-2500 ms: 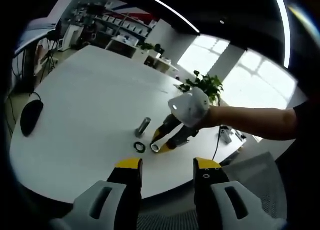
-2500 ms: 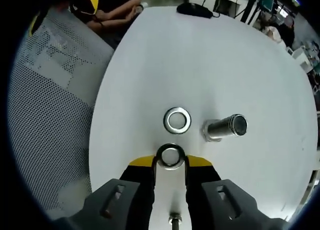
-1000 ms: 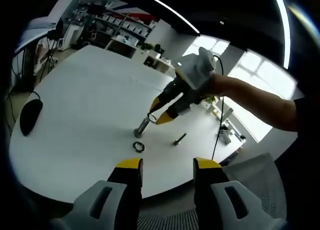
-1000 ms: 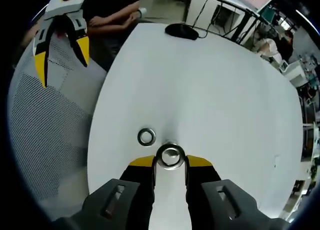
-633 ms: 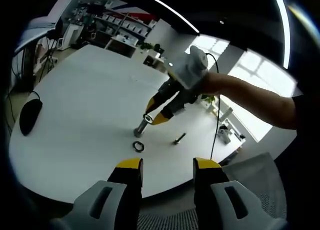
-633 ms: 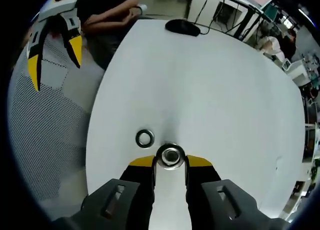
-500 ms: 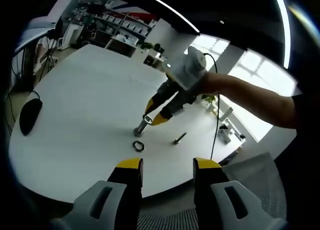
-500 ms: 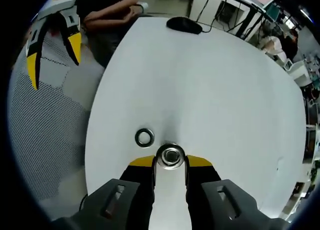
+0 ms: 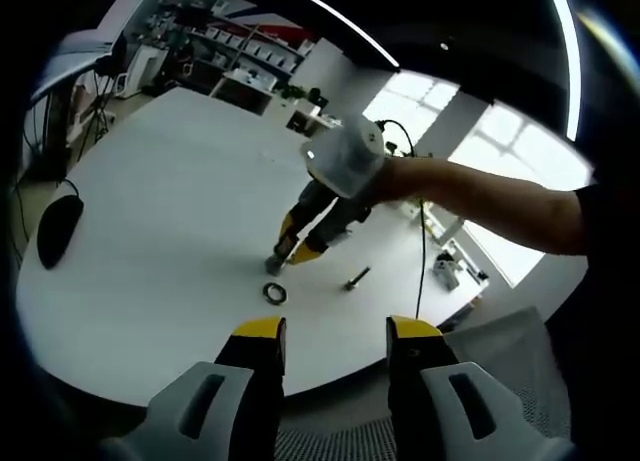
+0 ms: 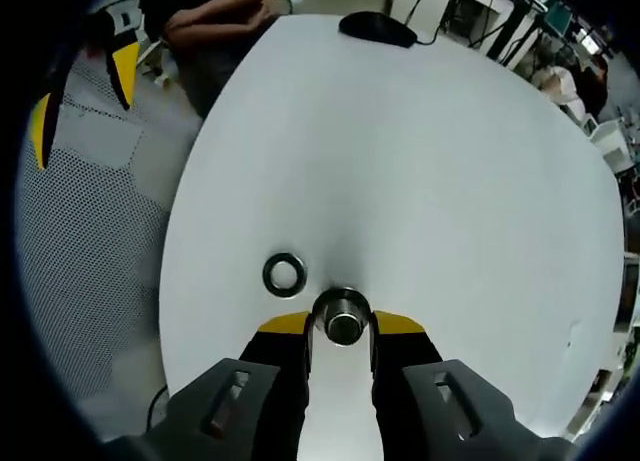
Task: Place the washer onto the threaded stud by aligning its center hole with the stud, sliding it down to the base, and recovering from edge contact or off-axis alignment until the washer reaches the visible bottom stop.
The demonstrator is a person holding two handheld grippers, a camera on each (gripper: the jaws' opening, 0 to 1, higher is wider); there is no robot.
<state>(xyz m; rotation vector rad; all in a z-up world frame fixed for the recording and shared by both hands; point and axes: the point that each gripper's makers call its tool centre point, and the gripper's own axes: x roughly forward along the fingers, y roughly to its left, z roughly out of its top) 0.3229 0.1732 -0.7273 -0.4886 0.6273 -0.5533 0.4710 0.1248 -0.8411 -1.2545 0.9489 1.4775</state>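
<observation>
- In the right gripper view, the washer (image 10: 342, 319) sat between the yellow tips of the right gripper (image 10: 341, 327), low in the frame just right of centre, ringed around the top of the threaded stud (image 10: 343, 328), which was seen end-on through the washer's hole.
- The right gripper's jaws were drawn in narrow and closed against the washer's rim on both sides.
- How far down the stud the washer sat could not be told from this end-on view.
- In the left gripper view, the right gripper (image 9: 291, 249) reached down from the upper right toward the middle of the frame, its yellow tips at the stud (image 9: 277, 262) standing on the white table (image 9: 150, 201); the person's forearm (image 9: 480, 203) stretched in from the right edge.
- The left gripper (image 9: 326, 331) hung at the bottom of its own view, near the table's edge and well apart from the stud, jaws wide apart with nothing between them.
- Counted: two washers, one held at the stud and a spare washer (image 10: 284, 273) lying flat on the table (image 10: 420, 161) just to the upper left of the gripper tips; the spare (image 9: 273, 293) also lay just below the stud in the left gripper view.
- One small bolt (image 9: 356, 278) lay on the table to the right of the stud.
- One dark computer mouse (image 9: 55, 229) rested at the left of the table.
</observation>
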